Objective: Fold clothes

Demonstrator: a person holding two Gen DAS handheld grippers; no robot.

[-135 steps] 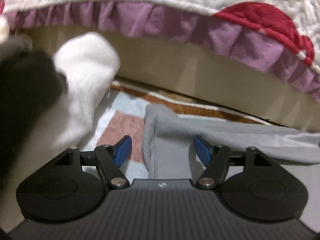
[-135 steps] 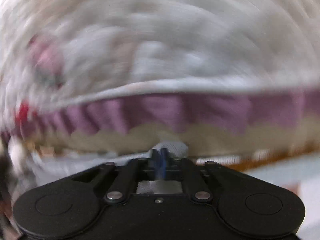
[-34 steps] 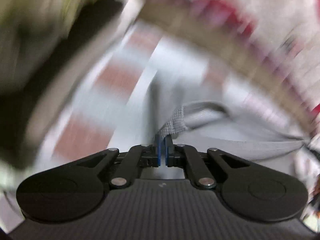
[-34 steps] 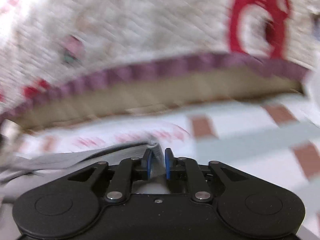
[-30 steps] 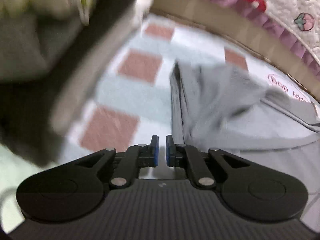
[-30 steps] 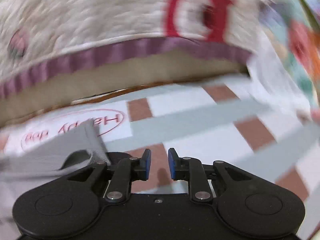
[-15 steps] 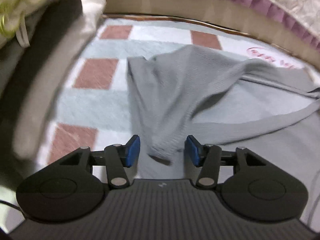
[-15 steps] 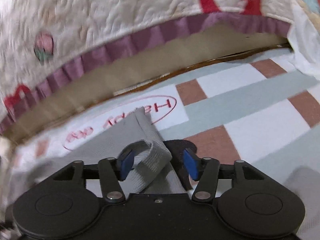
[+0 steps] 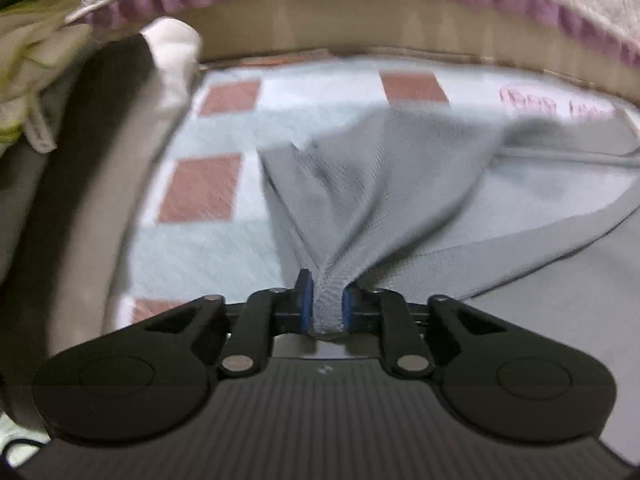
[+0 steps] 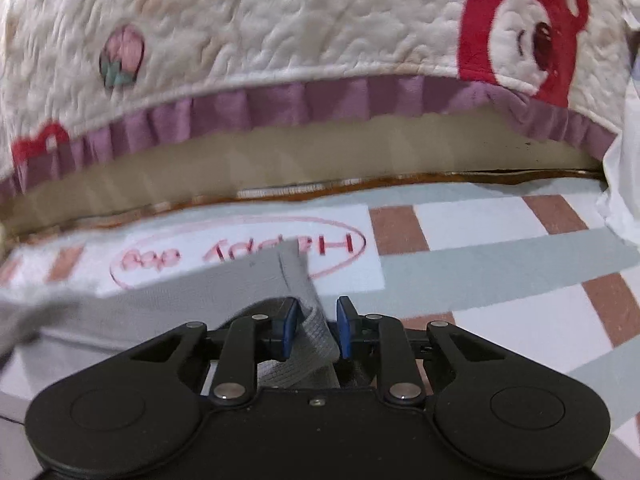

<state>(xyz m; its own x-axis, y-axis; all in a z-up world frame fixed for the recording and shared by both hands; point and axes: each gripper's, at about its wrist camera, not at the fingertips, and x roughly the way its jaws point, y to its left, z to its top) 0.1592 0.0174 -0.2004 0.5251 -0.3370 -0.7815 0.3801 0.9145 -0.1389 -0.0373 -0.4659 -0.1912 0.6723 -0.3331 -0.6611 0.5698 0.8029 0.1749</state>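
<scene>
Left wrist view: the left gripper (image 9: 323, 307) is clamped on a bunched hem of the grey garment (image 9: 384, 184), which fans out across the checked mat (image 9: 200, 188).
Right wrist view: the right gripper (image 10: 314, 329) has its blue fingers (image 10: 289, 330) narrowly apart, a ribbed edge of the grey garment (image 10: 240, 280) lying between them; whether they pinch it is unclear. Behind, a quilted bedspread (image 10: 280, 32) with a purple frill hangs above the mat. No containers appear.

Grey garment (image 9: 384, 184) blurred, perhaps a top, cut off rightward.
</scene>
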